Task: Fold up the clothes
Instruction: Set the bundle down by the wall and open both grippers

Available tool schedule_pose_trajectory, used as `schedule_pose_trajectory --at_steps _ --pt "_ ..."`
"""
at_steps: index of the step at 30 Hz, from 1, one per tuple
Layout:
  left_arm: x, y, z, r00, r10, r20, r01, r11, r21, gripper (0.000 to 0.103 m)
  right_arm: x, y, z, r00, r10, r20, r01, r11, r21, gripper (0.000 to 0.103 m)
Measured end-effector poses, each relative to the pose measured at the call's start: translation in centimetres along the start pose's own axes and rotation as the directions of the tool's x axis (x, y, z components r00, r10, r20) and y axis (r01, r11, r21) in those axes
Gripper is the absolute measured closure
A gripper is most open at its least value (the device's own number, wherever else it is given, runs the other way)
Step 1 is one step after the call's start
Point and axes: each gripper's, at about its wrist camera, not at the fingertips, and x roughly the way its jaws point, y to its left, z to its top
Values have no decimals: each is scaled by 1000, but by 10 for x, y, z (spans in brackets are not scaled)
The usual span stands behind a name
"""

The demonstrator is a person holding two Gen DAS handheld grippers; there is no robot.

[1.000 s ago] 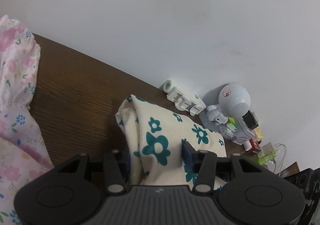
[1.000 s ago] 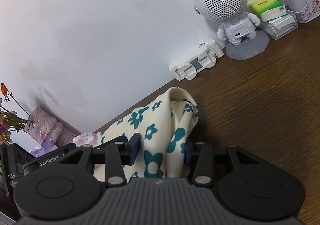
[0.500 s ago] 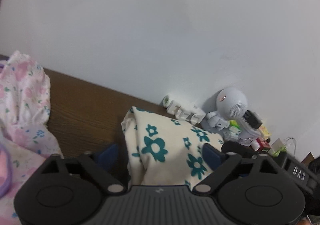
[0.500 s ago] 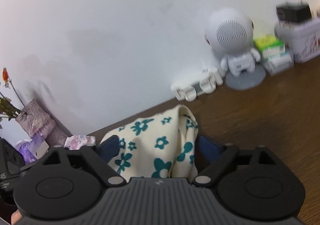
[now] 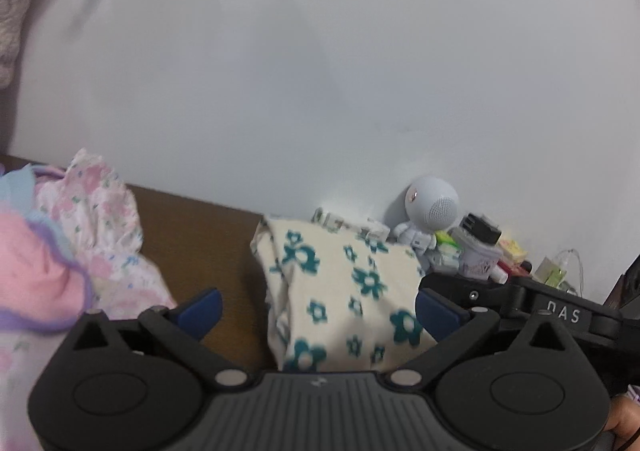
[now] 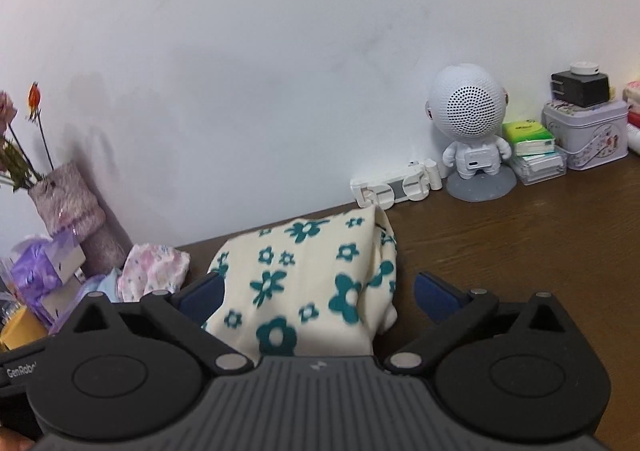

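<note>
A folded cream garment with teal flowers (image 5: 344,291) lies on the brown wooden table (image 5: 208,239), close to the white wall. My left gripper (image 5: 318,309) stands open just short of the garment's left end, its blue pads spread wide and apart from the cloth. In the right wrist view the same garment (image 6: 304,275) lies between the spread pads of my right gripper (image 6: 320,297), which is open at the garment's right end and does not press on it. Part of the right gripper shows at the right of the left wrist view.
A heap of pink floral clothes (image 5: 68,251) lies left of the garment. A white round-headed speaker figure (image 6: 470,135), a white phone stand (image 6: 394,189), tissue packs and a tin (image 6: 584,135) line the wall at right. A fuzzy vase with flowers (image 6: 72,207) stands at left.
Both grippers let go of the flowered garment, opened wide and drew back and up from it. The garment now rests folded on the table.
</note>
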Motion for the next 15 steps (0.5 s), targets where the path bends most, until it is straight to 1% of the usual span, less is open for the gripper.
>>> schedule_pose_trajectory --at_steps 7,12,15 --pt "-40 -9 -23 1000 14 19 -15 999 40 0 -31 12 -25 1000 -22 -8 22 999 -33 0" --pt "-73 -6 -42 1000 7 1 -7 1000 -2 0 -56 25 -48 999 -32 -35 30 998 -60 0" --pt "-95 -4 -53 1000 15 -1 -15 1000 -16 0 -73 37 -63 998 -32 -48 28 996 -88 0"
